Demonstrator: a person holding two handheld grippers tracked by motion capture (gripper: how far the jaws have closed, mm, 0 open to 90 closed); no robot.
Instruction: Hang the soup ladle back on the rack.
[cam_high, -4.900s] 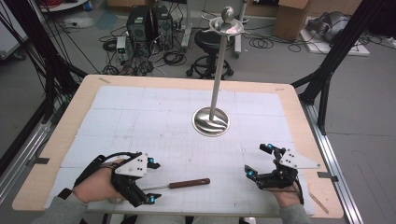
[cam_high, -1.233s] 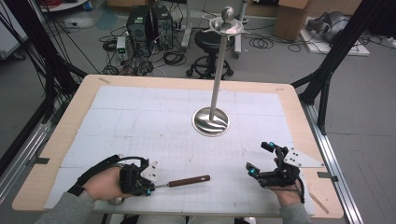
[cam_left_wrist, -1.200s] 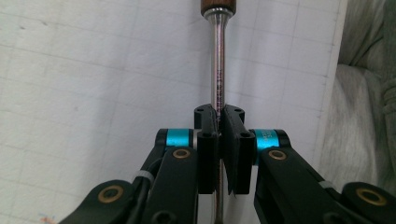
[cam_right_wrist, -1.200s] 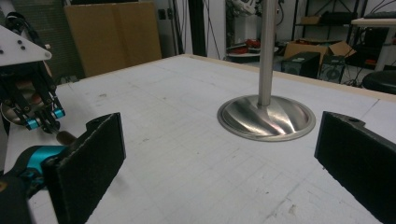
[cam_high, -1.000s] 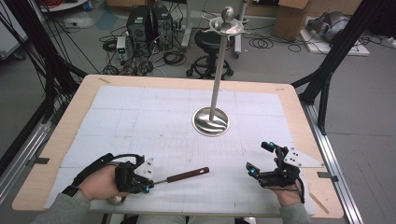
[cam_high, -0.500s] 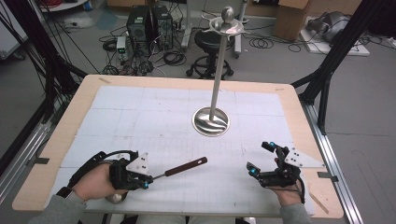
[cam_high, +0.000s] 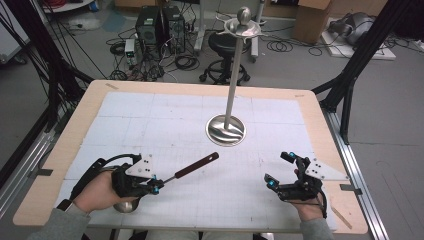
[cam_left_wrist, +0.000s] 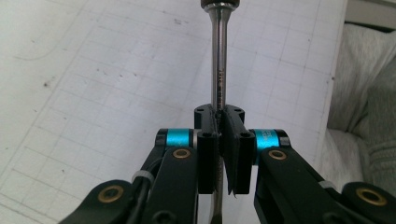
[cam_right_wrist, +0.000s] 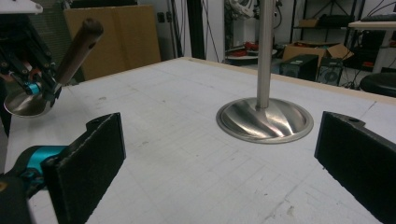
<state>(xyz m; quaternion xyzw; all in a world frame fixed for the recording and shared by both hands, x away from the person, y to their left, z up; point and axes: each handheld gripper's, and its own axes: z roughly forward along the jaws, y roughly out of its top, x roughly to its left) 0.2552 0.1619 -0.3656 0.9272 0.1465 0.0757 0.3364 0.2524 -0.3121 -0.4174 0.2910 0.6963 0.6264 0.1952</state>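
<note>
White gridded worktop (cam_high: 150, 115), cluttered lab floor beyond. Left tongs (cam_high: 156, 185) are clamped on the steel shank of a ladle (cam_high: 190, 167), whose bowl sits by the left hand and whose dark wooden handle points up and away to the right, toward the stand (cam_high: 230, 90). Its long axis already slants toward the stand's base, so the left hand is much nearer. Right tongs (cam_high: 278, 170) rest wide open and empty, well apart on the right
</note>
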